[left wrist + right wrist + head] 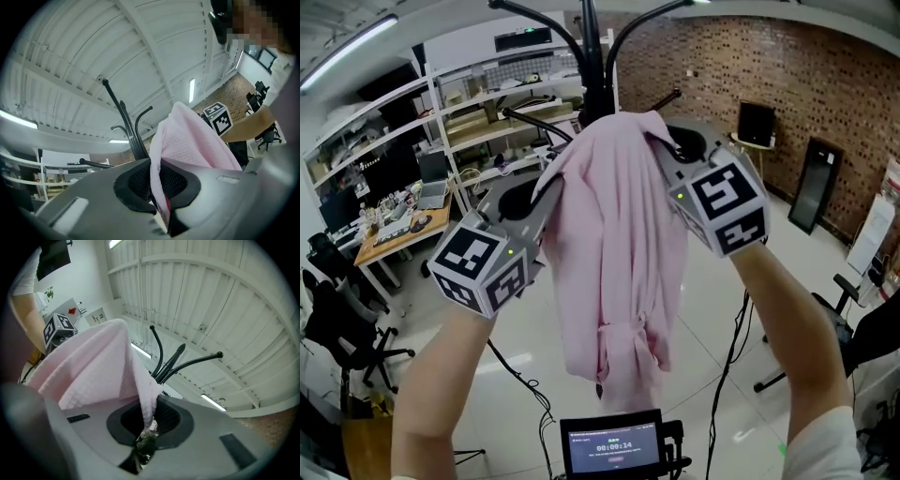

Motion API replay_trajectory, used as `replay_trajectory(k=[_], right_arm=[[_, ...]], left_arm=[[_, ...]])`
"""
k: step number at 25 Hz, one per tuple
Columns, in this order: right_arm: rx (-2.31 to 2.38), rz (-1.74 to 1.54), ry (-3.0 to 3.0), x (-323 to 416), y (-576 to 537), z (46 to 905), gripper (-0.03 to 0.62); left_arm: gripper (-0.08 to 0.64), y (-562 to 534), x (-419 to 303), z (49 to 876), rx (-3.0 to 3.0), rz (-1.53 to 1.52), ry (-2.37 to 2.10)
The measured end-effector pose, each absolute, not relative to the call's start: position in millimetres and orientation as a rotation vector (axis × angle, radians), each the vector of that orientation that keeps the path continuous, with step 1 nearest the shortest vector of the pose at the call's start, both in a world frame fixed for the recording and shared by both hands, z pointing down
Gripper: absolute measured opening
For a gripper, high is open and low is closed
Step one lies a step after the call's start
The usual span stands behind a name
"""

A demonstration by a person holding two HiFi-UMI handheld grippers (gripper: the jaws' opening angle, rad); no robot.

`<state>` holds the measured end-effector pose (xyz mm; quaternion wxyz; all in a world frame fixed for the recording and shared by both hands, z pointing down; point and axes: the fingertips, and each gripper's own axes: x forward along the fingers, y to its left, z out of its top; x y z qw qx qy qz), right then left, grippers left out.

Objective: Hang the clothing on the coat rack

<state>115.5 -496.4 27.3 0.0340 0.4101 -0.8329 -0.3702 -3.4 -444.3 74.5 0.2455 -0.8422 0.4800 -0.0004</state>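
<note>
Pinched shut on the top edge of the pink shirt (619,253): left claw (547,186) and right claw (662,150). Hanging lengthwise, below and between both claws. Just ahead and above, about equally near each: coat rack (590,56) hooks.
</note>
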Motion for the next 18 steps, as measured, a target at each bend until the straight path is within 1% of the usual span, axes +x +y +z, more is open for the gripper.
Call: replay_trajectory(k=[5, 10, 15, 18], right_arm=[[1.256, -1.119, -2.619, 113.5, -479.6, 45.5, 0.012], [1.223, -1.196, -2.614, 104.7, -456.7, 65.0, 0.014], [1.215, -1.191, -2.643, 103.8, -443.4, 70.3, 0.044], [1.226, -1.181, -2.671, 109.9, -440.2, 70.4, 0.049]], left_arm=[[0.023, -429.2, 6.3, 87.7, -2.307, 0.051, 1.283], [0.025, -413.7, 20.5, 104.7, -2.309, 0.061, 1.234], [0.031, -401.5, 21.4, 108.5, -2.314, 0.139, 1.24], [0.032, -396.1, 14.1, 114.3, -2.309, 0.18, 1.267]])
